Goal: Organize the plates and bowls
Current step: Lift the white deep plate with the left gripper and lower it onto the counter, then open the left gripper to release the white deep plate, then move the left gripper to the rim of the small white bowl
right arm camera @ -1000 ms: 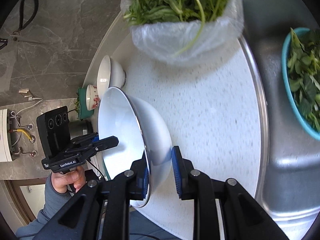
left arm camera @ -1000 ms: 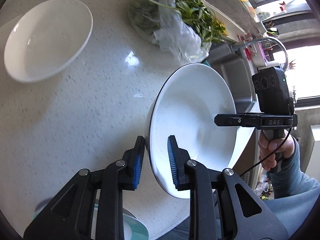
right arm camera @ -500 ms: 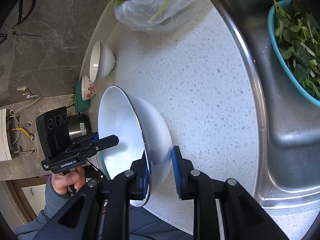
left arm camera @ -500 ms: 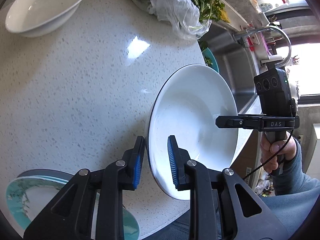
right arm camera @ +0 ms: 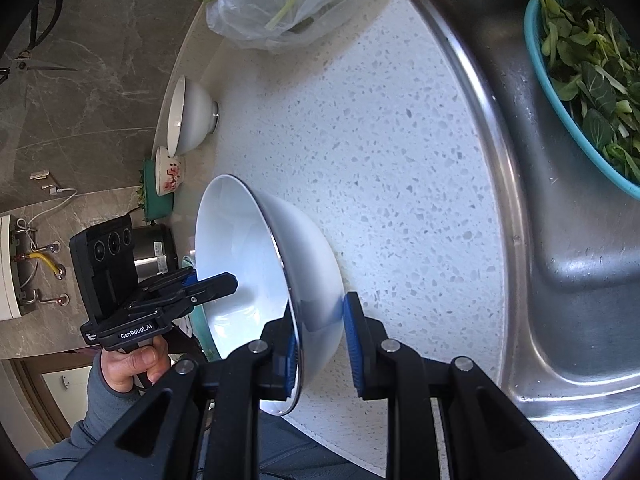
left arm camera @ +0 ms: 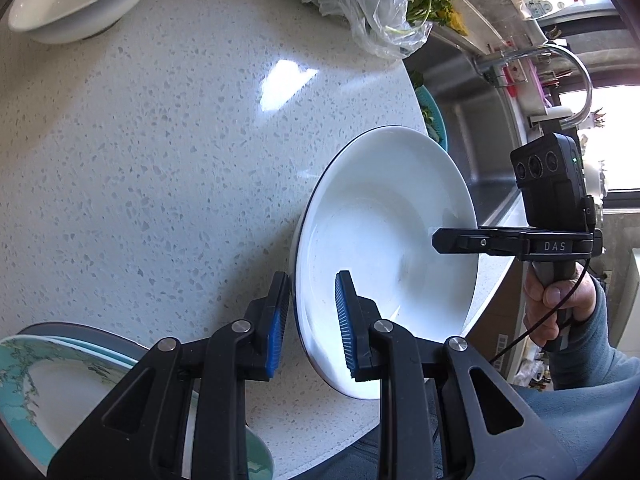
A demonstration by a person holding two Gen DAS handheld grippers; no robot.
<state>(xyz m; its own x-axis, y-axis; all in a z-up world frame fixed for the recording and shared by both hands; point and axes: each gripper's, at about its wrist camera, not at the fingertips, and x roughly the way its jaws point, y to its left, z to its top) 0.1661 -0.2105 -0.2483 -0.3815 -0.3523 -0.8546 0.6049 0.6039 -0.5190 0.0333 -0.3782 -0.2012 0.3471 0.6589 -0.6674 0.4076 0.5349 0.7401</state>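
Note:
A large white bowl (left arm camera: 384,256) hangs over the speckled counter (left arm camera: 160,160) near its front edge, held by both grippers at opposite sides of the rim. My left gripper (left arm camera: 310,320) is shut on the near rim, one blue pad inside and one outside. My right gripper (right arm camera: 320,344) is shut on the opposite rim of the bowl (right arm camera: 304,272). Each gripper shows in the other's view, the right gripper (left arm camera: 444,240) and the left gripper (right arm camera: 224,282), each in a person's hand. A stack of teal patterned plates (left arm camera: 60,392) lies just left of my left gripper.
Another white bowl (left arm camera: 80,0) stands at the counter's far side, with a small flowered bowl (right arm camera: 170,170) beside the white bowl (right arm camera: 188,116). A plastic bag of greens (left arm camera: 372,12) lies at the back. The steel sink (right arm camera: 560,240) holds a teal colander of leaves (right arm camera: 580,80).
Both grippers have carried the bowl lower and nearer the counter's front edge. The teal plate stack has come into the left view, and the far white bowl has slid toward the frame's top.

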